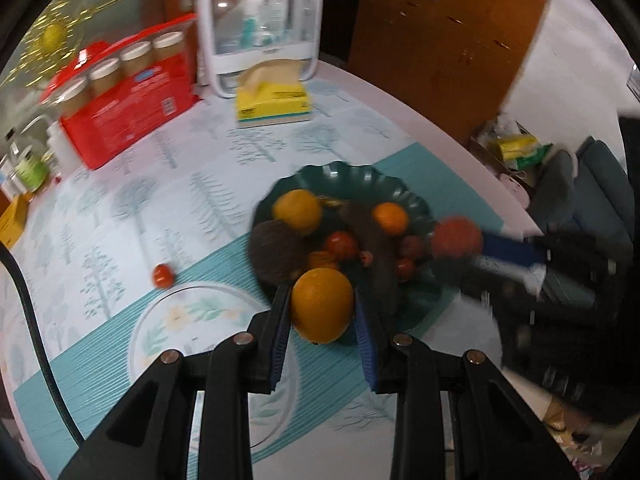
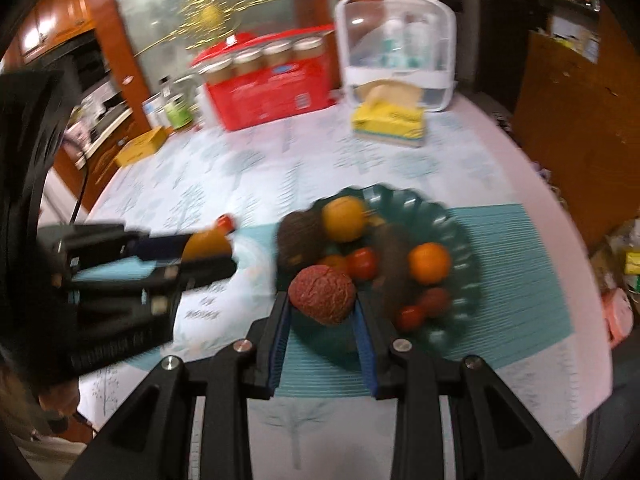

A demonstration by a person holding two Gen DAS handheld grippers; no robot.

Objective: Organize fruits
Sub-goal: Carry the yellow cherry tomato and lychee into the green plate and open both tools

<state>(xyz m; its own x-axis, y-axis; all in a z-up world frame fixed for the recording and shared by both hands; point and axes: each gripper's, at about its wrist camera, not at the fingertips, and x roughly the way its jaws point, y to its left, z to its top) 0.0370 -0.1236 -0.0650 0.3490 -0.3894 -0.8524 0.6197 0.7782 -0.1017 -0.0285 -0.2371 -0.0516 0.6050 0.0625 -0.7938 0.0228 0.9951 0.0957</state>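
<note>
My left gripper (image 1: 322, 312) is shut on an orange (image 1: 322, 306) and holds it above the near rim of the dark green scalloped plate (image 1: 340, 176). The plate holds oranges, small red tomatoes and dark brown fruits. My right gripper (image 2: 322, 304) is shut on a rough red fruit (image 2: 322, 294) over the near left rim of the green plate (image 2: 460, 224). In the left wrist view the right gripper (image 1: 460, 240) comes in from the right with the red fruit (image 1: 458, 236). The left gripper (image 2: 216, 252) with its orange (image 2: 206, 244) shows at the left in the right wrist view.
A clear floral plate (image 1: 160, 320) lies left of the green plate on a teal mat (image 1: 224, 260). A loose small tomato (image 1: 163, 275) sits on the tablecloth. At the back stand a red jar pack (image 1: 124, 96), a yellow tissue box (image 1: 274, 100) and a white-framed clear container (image 1: 260, 28).
</note>
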